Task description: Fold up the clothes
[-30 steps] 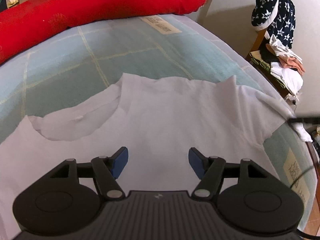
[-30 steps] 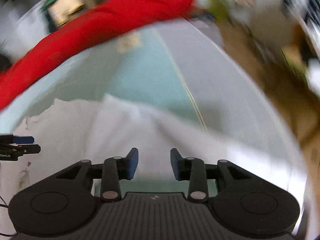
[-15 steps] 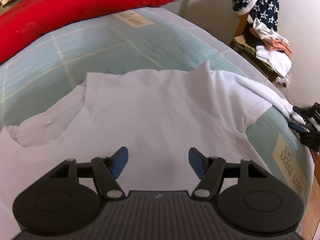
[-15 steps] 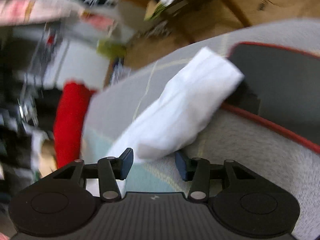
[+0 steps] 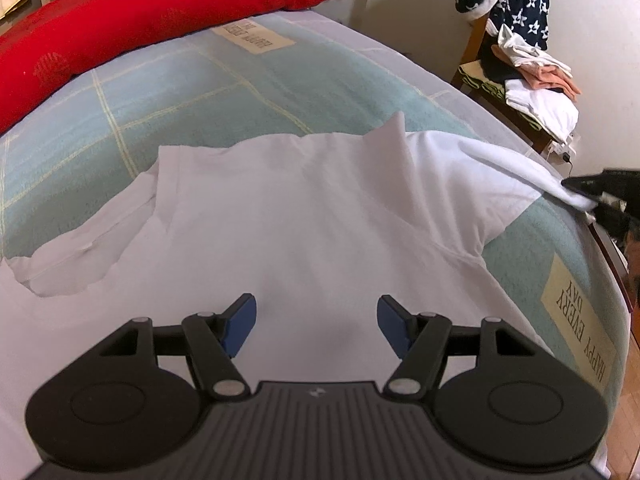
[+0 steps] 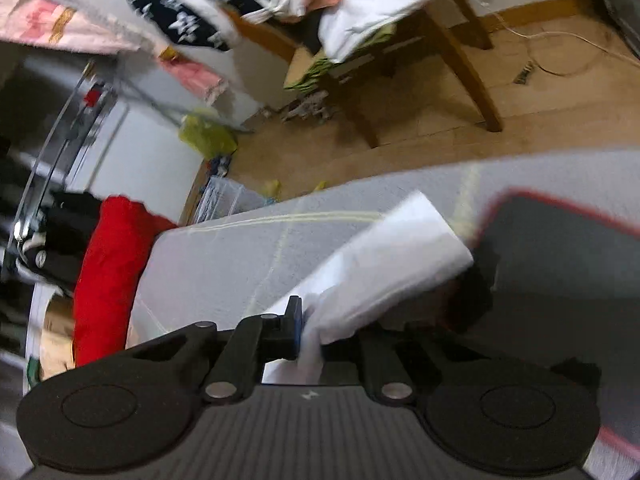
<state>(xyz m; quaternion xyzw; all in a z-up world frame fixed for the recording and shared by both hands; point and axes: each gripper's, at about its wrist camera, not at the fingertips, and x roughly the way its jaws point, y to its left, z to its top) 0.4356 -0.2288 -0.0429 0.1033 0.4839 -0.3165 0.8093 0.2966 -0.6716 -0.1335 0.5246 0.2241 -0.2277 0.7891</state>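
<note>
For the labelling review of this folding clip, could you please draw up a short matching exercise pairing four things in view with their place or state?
Things:
1. white T-shirt
2. red pillow
3. left gripper
4. right gripper

Places or states:
A. shut on a sleeve at the bed's edge
B. open above the cloth
C. spread flat on the blue checked blanket
D. lying along the far side of the bed

Pairs: 1-C, 2-D, 3-B, 4-A
</note>
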